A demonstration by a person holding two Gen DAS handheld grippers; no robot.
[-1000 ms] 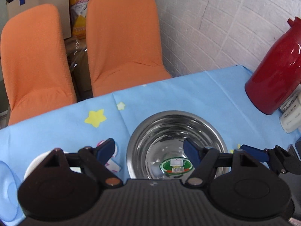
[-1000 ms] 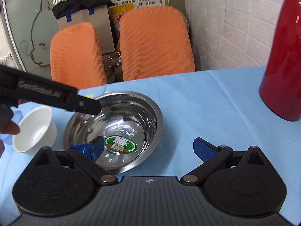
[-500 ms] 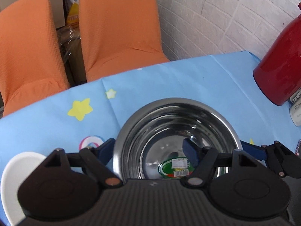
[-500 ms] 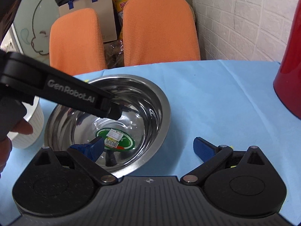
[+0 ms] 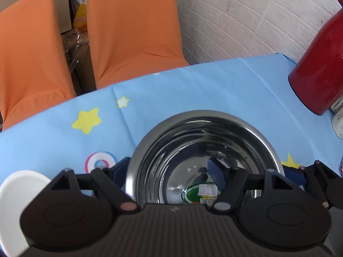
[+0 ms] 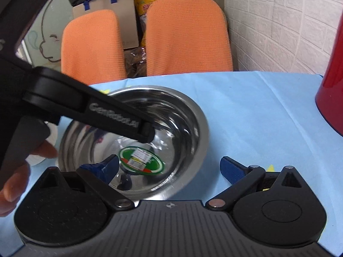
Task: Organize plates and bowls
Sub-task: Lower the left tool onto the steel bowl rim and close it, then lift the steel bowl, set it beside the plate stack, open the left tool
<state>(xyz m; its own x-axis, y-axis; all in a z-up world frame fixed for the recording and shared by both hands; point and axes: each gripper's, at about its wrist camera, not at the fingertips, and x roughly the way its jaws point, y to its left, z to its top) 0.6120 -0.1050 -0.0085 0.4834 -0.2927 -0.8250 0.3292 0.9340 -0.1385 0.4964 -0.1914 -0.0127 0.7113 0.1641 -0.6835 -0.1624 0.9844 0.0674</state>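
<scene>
A steel bowl (image 5: pixel 203 141) with a green sticker inside stands on the blue tablecloth. My left gripper (image 5: pixel 169 169) straddles the bowl's left wall, one blue pad outside the rim and the other inside. Its jaws are closing and the pads do not press on the wall. In the right wrist view that gripper's black finger (image 6: pixel 120 117) reaches into the steel bowl (image 6: pixel 188 115). My right gripper (image 6: pixel 170 168) is open over the bowl's near rim, left pad inside, right pad above the cloth. A white bowl (image 5: pixel 19 192) sits left of the steel one.
A red thermos (image 5: pixel 319 70) stands at the table's right, with a white object (image 5: pixel 337 115) beside it. Two orange chairs (image 5: pixel 133 27) face the far table edge, backed by boxes and a white brick wall. A person's hand (image 6: pixel 15 180) holds the left gripper.
My left gripper has sunk toward the steel bowl and its finger now reaches inside it. Its jaws have narrowed a little. The right gripper has stayed nearly still.
</scene>
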